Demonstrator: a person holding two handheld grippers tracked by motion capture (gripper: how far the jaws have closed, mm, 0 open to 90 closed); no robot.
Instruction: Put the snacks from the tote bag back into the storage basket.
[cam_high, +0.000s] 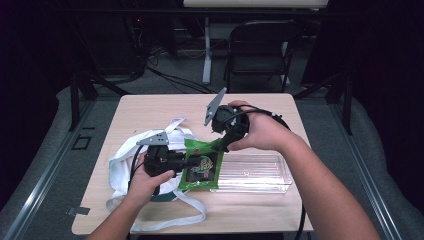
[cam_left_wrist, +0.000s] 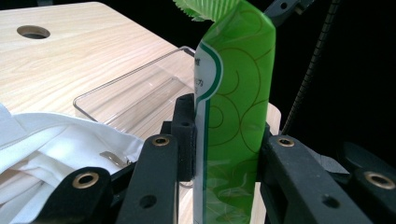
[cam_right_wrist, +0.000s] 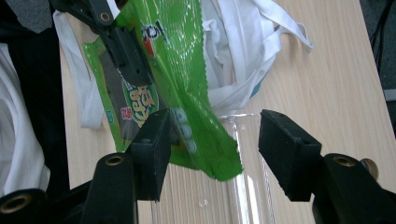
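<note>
A green snack bag (cam_high: 201, 170) hangs over the near end of a clear plastic tray (cam_high: 260, 172), beside a white tote bag (cam_high: 125, 165). My left gripper (cam_high: 192, 164) is shut on the snack bag; in the left gripper view its pads press both faces of the upright bag (cam_left_wrist: 233, 116). My right gripper (cam_high: 220, 146) hovers at the bag's upper right corner, pointing down and left. In the right gripper view its jaws (cam_right_wrist: 215, 140) stand wide open. The bag's crimped edge (cam_right_wrist: 205, 154) lies beside the left pad, apart from the right one. The other gripper's jaw clamps the bag higher up.
The light wooden table (cam_high: 150, 107) has a round hole (cam_left_wrist: 32, 31) near a far corner. The tray (cam_right_wrist: 243, 196) lies along the front right of the table, and the tote (cam_right_wrist: 238, 56) spreads its straps to the left. A dark chair (cam_high: 260, 50) stands behind the table.
</note>
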